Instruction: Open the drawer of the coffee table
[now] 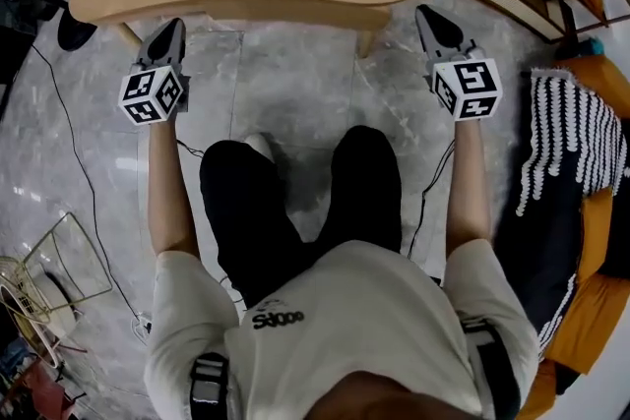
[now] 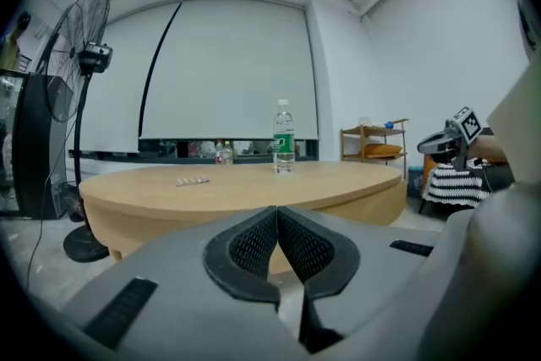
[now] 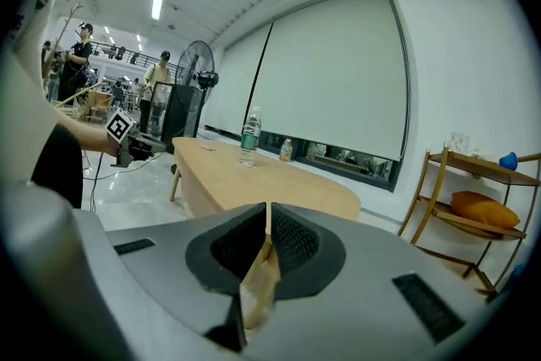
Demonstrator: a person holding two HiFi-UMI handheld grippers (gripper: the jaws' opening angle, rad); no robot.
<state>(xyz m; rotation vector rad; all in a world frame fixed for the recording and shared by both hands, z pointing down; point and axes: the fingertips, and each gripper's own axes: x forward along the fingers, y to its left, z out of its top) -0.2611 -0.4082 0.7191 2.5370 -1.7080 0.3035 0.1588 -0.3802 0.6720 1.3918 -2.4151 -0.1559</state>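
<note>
The person's knees [image 1: 295, 182] in black trousers are nearest, above a grey marble floor [image 1: 295, 74]. Ahead of them, the left hand-held gripper [image 1: 174, 25] and the right hand-held gripper [image 1: 423, 13] are held well apart. Each has its jaws pressed together with nothing between them. Both point at the near edge of the coffee table [image 1: 295, 12], just short of it. Whether that edge holds the drawer cannot be told. Farther on, a blister strip [image 2: 192, 181] and a water bottle [image 2: 283, 137] are on the wooden surface. Beyond it are a fan [image 2: 80, 55] and a wooden shelf [image 3: 473, 216].
</note>
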